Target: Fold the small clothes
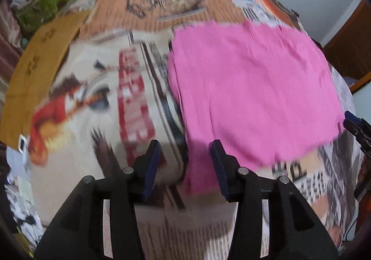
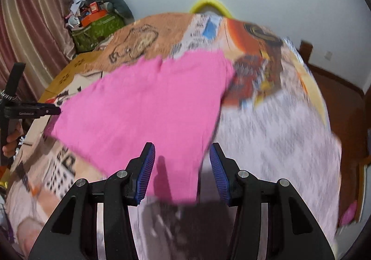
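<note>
Cloth, pink and ribbed, lies folded flat; both claws gape empty.

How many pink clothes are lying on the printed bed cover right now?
1. A single pink garment lies flat on the printed cover, just ahead of both claws. A small pink patch at the right wrist view's lower right edge is too blurred to identify.

The garment lies flat on the printed cover that spreads over the table. In the left wrist view it sits to the right, its near edge just before the left gripper. Behind the table's far left corner stands a heap of bags against the wall, beside the curtain.
</note>
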### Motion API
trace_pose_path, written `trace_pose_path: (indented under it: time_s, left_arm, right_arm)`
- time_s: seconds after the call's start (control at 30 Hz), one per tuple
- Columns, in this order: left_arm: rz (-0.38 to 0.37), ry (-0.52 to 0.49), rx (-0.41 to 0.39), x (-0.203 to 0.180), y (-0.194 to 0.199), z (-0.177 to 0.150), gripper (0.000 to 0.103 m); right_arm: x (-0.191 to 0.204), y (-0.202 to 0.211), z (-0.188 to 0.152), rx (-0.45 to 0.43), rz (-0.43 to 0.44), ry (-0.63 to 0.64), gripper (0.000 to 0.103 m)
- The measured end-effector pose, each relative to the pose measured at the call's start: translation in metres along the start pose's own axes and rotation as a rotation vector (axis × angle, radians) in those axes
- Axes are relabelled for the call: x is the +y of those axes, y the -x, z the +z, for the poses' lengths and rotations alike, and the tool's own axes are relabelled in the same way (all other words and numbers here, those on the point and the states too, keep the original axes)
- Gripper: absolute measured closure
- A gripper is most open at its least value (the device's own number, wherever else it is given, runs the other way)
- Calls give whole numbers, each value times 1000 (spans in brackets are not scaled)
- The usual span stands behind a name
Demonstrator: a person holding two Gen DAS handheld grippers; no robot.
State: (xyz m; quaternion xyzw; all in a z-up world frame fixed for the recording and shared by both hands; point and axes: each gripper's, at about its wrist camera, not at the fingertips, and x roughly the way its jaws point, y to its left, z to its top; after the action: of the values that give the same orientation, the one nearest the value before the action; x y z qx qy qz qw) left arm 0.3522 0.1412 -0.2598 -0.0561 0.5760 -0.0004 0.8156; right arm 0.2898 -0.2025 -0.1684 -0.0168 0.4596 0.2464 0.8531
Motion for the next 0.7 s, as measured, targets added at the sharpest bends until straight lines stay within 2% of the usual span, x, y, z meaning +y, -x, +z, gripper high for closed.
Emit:
trace_pose_path:
  time_s: [0.17,0.2,0.23,0.27,0.3,0.33,0.37,0.53,0.63,0.7]
  left_arm:
    - [-3,28,-18,-6,-1,-18,59]
    - [-21,31,-22,-8,-1,-20,70]
    - [-39,28,-22,-9,0,-21,89]
    - [-51,23,-22,-12,1,-22,94]
    - [-43,19,-27,-14,1,-23,95]
    - [-28,10,-37,-17,2,-24,97]
    - [-13,-1,-46,-18,4,-24,97]
    - [57,5,-98,-3,21,-26,98]
    - [66,37,-114,16,31,-27,101]
    - [24,54,-96,22,31,-31,101]
  right_arm:
    - [-2,-7,-17,21,6,-46,58]
    - [-1,-8,-17,18,3,-43,58]
    - [1,-9,-16,20,7,-42,58]
    - [3,-10,-17,19,11,-43,59]
    - [5,-11,-17,21,17,-40,70]
    - [7,-13,-16,29,19,-35,87]
    - [8,-16,-16,37,21,-29,92]
    - [10,-9,-19,22,-7,19,96]
    - [0,-1,-21,13,-14,0,97]
    - [-5,4,-23,9,-8,-16,97]
